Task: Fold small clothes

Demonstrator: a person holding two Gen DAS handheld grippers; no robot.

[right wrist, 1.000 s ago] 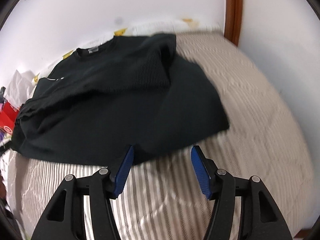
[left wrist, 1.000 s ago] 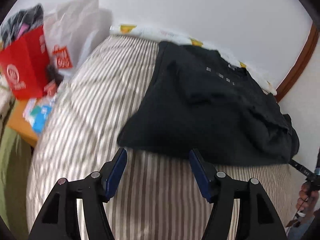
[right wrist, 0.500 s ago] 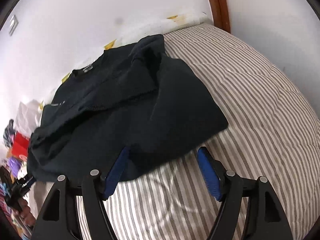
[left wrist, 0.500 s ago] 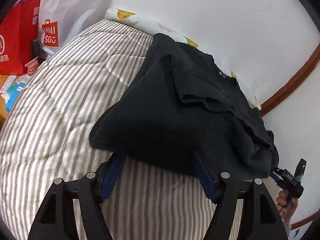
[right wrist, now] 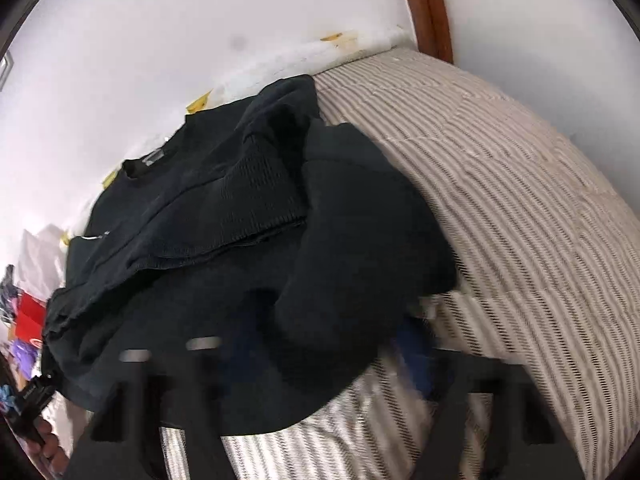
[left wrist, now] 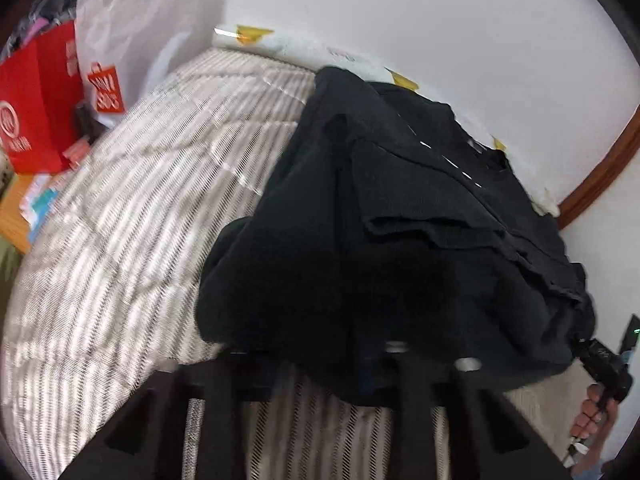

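A black knit top (left wrist: 400, 260) lies half folded on the striped bed (left wrist: 140, 220), its neck towards the wall. My left gripper (left wrist: 320, 360) is at the near hem towards the top's left side; its jaws are closing, with the hem bunched up between them and draped over the fingertips. In the right wrist view the same black top (right wrist: 200, 240) spreads over the striped bed (right wrist: 520, 200). My right gripper (right wrist: 320, 352) is at the near hem towards the right corner, its jaws closing, with a thick fold of fabric humped between them. Both sets of pads are mostly hidden by cloth.
A red bag (left wrist: 36, 112) and a white shopping bag (left wrist: 132, 40) stand past the bed's left side. A white printed cloth (left wrist: 300, 44) runs along the wall. A wooden frame (right wrist: 432, 8) rises at the right. A person's hand (left wrist: 592, 412) shows at the edge.
Both grippers have moved forward onto the near hem and their jaws have narrowed on it. The hem, flat before, is now bunched and lifted over the fingers.
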